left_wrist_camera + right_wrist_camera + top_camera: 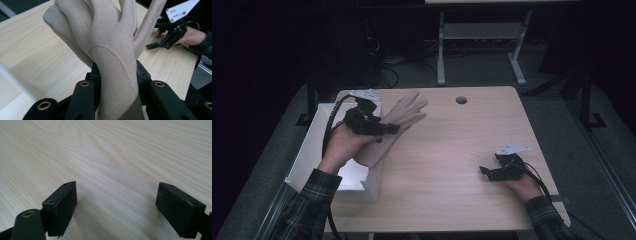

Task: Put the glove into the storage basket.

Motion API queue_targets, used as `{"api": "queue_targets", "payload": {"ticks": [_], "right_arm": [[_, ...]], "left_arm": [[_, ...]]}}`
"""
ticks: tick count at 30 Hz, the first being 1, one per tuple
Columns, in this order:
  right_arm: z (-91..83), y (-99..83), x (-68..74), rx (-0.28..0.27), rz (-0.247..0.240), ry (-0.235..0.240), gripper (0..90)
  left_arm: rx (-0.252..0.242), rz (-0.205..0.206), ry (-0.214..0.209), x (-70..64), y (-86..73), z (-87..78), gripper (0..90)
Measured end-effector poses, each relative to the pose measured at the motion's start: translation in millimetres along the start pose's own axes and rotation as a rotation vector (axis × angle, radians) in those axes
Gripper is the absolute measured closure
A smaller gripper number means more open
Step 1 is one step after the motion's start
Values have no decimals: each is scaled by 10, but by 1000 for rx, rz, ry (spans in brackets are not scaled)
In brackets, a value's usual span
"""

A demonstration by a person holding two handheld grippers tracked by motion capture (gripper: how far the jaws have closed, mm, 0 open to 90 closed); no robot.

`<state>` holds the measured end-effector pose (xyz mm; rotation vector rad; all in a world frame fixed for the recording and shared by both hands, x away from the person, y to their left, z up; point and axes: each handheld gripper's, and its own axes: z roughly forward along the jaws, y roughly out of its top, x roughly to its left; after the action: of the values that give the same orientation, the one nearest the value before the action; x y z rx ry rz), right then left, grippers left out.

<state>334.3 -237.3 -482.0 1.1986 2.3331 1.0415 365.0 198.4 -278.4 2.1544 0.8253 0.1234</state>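
One wooden table took up most of the high view, with a white box hanging off its edge at about nine o'clock. Above the box's inner wall, at roughly ten o'clock on the tabletop, a beige glove hung in the left gripper, its fingers pointing toward one o'clock. In the left gripper view the jaws were closed narrow on the glove's wrist, just above the darker cuff. The right gripper rested low over bare wood near four o'clock, well apart from the glove; in the right gripper view its jaws stood wide with nothing between them.

The glove looked light, soft and floppy — a fleece-like cloth that should fold and sag rather than hold shape, and is unlikely to slip from rubbered pads. The wrist seemed the soundest place to pinch; a fingertip hold would likely let the rest dangle and twist.

The glove's cuff end was cut off at the bottom of the left gripper view, and in the high view the hand and gripper covered its lower part. Whether a second glove lay behind it was hard to tell — a paler thumb tip showed at eleven o'clock. The box's inside was washed out by glare
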Motion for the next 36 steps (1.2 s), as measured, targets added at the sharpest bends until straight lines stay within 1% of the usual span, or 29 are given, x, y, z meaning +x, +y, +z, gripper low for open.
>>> {"api": "queue_targets", "payload": {"ticks": [6, 9, 11, 12, 13, 14, 15, 18, 20, 21, 22, 25, 26, 30, 32, 36], "right_arm": [[0, 0, 0, 0, 1, 0, 167], [0, 0, 0, 0, 0, 0, 167], [0, 0, 0, 0, 1, 0, 167], [0, 0, 0, 0, 1, 0, 167], [0, 0, -3, 1, -3, -1, 167], [0, 0, 0, 0, 0, 0, 167], [0, 0, 0, 0, 0, 0, 167], [1, 0, -1, 0, -1, 0, 167], [0, 0, -1, 0, -1, 0, 167], [0, 0, 0, 0, 0, 0, 167], [0, 0, 0, 0, 0, 0, 167], [0, 0, -1, 1, -1, 0, 167], [0, 0, -1, 1, -1, 0, 167], [0, 0, -1, 0, -1, -1, 167], [0, 0, -2, 1, -2, -1, 167], [0, 0, -1, 1, -2, 0, 167]], "left_arm": [[-14, -34, 48, 143, -156, -184, 679], [-22, -59, 75, 222, -245, -278, 679], [-28, -88, 103, 303, -344, -356, 680], [-28, -88, 103, 303, -344, -356, 680], [-22, -92, 115, 344, -387, -388, 680], [-31, -113, 128, 395, -451, -419, 679], [-31, -113, 128, 395, -451, -419, 679], [-42, -152, 157, 496, -568, -469, 679], [-40, -167, 172, 550, -632, -484, 679], [-38, -186, 189, 606, -703, -485, 679], [-38, -186, 189, 606, -703, -485, 679], [-22, -207, 215, 689, -815, -461, 679], [-21, -214, 219, 705, -841, -446, 679], [8, -240, 253, 792, -988, -339, 677], [18, -245, 262, 823, -1041, -292, 676], [27, -270, 262, 880, -1145, -174, 676]]}}
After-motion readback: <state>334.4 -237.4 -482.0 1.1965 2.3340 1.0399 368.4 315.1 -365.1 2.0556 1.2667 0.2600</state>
